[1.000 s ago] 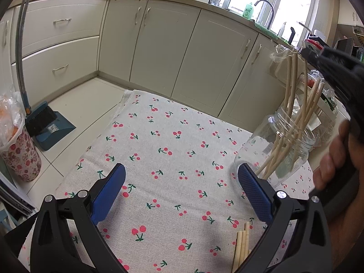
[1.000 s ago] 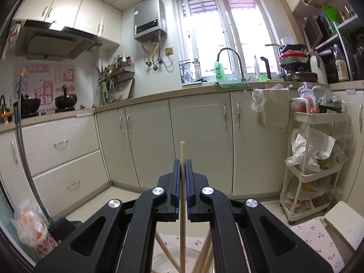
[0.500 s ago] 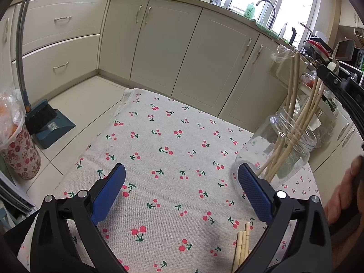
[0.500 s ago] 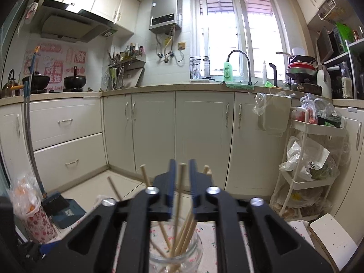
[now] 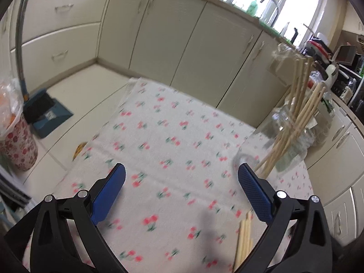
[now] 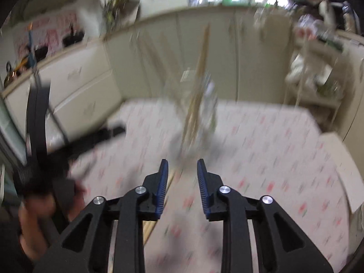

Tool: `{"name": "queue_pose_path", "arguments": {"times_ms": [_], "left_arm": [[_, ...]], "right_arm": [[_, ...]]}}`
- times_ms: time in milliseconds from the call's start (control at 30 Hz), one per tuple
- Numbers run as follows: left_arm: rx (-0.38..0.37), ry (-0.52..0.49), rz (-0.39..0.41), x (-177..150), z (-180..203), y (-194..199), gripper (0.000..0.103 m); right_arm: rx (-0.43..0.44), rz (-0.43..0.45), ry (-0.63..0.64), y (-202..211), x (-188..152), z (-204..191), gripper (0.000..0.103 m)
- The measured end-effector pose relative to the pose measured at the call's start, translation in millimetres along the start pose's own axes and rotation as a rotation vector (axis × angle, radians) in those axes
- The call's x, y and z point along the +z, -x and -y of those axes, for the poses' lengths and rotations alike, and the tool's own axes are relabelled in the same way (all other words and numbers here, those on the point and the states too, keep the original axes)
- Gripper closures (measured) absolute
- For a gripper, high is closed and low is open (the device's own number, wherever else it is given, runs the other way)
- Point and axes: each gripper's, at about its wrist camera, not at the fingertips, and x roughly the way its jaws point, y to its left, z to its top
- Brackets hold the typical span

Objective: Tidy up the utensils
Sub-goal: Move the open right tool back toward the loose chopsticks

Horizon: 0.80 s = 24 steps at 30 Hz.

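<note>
A clear glass jar (image 5: 287,141) holding several wooden chopsticks (image 5: 298,116) stands at the right of the cherry-print tablecloth (image 5: 173,150). More loose chopsticks (image 5: 244,238) lie on the cloth near the front right. My left gripper (image 5: 180,182) is wide open and empty above the cloth. My right gripper (image 6: 182,170) is open and empty, tilted down at the table; the view is blurred. The jar (image 6: 198,113) stands ahead of it and loose chopsticks (image 6: 159,207) lie under its left finger.
Cream kitchen cabinets (image 5: 173,36) run behind the table. A blue dustpan and brush (image 5: 43,113) and a flowered bin (image 5: 18,145) stand on the floor at left. A wire rack with bags (image 6: 318,68) stands at the right. The left gripper's hand (image 6: 43,204) shows in the right wrist view.
My right gripper has let go of the chopstick into the jar, opened, pulled back and tipped down towards the table. The left gripper has shifted slightly.
</note>
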Motion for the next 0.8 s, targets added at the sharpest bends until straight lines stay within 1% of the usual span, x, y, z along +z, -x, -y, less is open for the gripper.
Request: {"name": "queue_pose_path", "arguments": {"times_ms": [67,167,233,300,367,400,433,500,567,600,700,767,800], "left_arm": [[0.013,-0.018,-0.007,-4,-5,12,0.008],[0.040,-0.073,0.000,-7,-7,27,0.008],[0.036,-0.102,-0.012,-9,-7,35,0.008],[0.028,-0.117,-0.027,-13,-6,41,0.008],[0.006,-0.137,-0.053,-17,-2,44,0.008],[-0.003,-0.156,-0.067,-20,2,46,0.008],[-0.009,-0.174,-0.073,-22,5,47,0.008],[-0.002,-0.238,-0.071,-28,15,52,0.008],[0.011,-0.264,-0.071,-29,18,54,0.008],[0.010,-0.261,-0.075,-29,17,55,0.008],[0.003,-0.221,-0.094,-25,10,57,0.008],[0.003,-0.228,-0.104,-24,8,56,0.008],[0.002,-0.245,-0.111,-26,10,56,0.008]], "right_arm": [[0.018,-0.060,0.015,-8,-11,-9,0.087],[0.021,-0.095,0.034,-11,-17,-17,0.089],[0.001,-0.107,0.054,-10,-17,-21,0.089],[-0.020,-0.138,0.079,-11,-17,-24,0.090],[-0.054,-0.162,0.090,-12,-21,-17,0.090],[-0.057,-0.163,0.074,-10,-24,-13,0.090],[-0.039,-0.164,0.045,-10,-25,-7,0.090],[0.031,-0.162,-0.032,-5,-22,0,0.090],[0.066,-0.165,-0.025,-7,-23,-8,0.090],[0.071,-0.172,-0.015,-10,-23,-12,0.090],[0.014,-0.160,0.056,-14,-23,-24,0.090],[-0.035,-0.179,0.095,-14,-24,-22,0.090],[-0.039,-0.185,0.102,-14,-26,-18,0.090]]}}
